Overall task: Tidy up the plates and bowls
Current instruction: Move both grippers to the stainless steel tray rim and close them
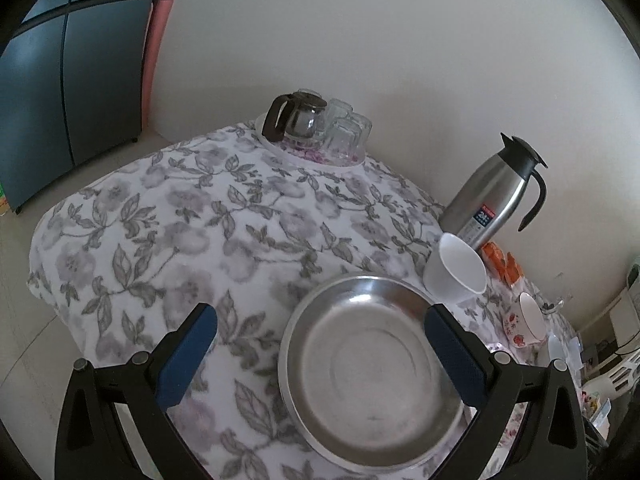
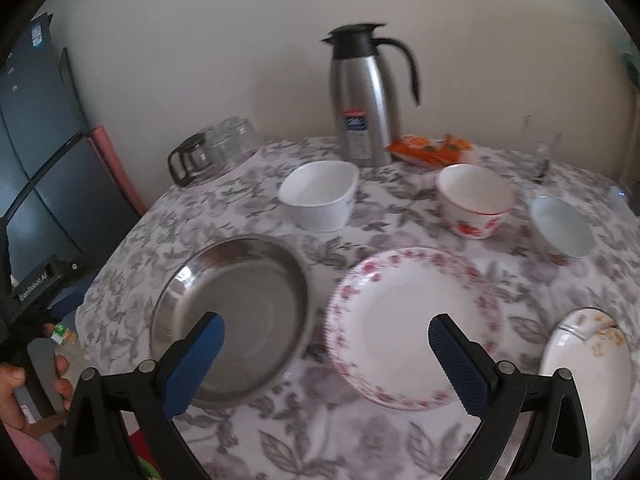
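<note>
Everything on the flowered tablecloth [image 2: 248, 208] can be placed from the steel pan [image 2: 232, 316], which sits near the table's left edge. Just to its right lies the pink-rimmed plate [image 2: 412, 324], close beside it but not overlapping; further right again, a smaller plate with orange marks [image 2: 588, 364] lies at the table's edge. Behind the pan stands a plain white bowl [image 2: 320, 194], then a red-flowered bowl [image 2: 474, 200] and a pale bowl [image 2: 562, 226] strung out to the right, none nested. A steel thermos jug [image 2: 362, 96] stands beyond them by the wall.

Both tongs are spread wide and empty. The left gripper [image 1: 320, 350] hangs over the pan with its right pad [image 1: 456, 356] above the near rim, which looks like lining up to pinch that rim. The right gripper [image 2: 326, 360] hovers over the gap between pan and pink-rimmed plate, favouring neither. Stacking appears not yet begun, since the dishes lie singly.
</note>
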Motion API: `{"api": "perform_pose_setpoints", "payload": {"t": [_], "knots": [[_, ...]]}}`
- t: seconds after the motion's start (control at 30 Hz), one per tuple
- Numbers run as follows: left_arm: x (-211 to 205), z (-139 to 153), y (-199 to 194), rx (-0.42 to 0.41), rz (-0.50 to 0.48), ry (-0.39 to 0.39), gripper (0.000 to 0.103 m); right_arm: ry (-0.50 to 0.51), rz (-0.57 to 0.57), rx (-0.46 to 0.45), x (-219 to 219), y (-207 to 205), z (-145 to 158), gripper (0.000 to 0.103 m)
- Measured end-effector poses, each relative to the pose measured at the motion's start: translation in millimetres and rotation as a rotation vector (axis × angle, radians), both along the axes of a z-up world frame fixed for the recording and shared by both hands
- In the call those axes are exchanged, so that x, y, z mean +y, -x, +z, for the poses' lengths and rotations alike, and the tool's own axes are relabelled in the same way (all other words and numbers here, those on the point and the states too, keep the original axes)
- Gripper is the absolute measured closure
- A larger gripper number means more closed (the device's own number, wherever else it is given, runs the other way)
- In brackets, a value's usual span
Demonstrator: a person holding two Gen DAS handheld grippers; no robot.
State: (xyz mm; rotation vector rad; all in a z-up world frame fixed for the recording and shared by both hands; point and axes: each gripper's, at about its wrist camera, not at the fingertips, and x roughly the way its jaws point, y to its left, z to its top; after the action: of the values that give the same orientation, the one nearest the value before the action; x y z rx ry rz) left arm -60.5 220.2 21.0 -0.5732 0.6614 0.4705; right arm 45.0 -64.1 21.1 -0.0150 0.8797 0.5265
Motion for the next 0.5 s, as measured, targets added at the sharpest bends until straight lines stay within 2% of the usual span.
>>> {"api": "perform_pose_setpoints", "payload": {"t": [0.1,0.27,0.5], "knots": [[3.4,-6.2,-8.1,0.021,-0.053,0.016,0.000,-0.016,0.012,0.046,12.8,-6.5,-13.2,0.000],[10.7,-19.4,-20.6,0.045,-0.117,0.053,0.000,-0.026,0.056,0.136,31.1,-11.3,-39.9,0.011],[30.3,-50.8,-33.3,0.108,-0.115,0.149,0.000,-0.022,0.058,0.222,38.5,-12.8,-65.5,0.019]]}}
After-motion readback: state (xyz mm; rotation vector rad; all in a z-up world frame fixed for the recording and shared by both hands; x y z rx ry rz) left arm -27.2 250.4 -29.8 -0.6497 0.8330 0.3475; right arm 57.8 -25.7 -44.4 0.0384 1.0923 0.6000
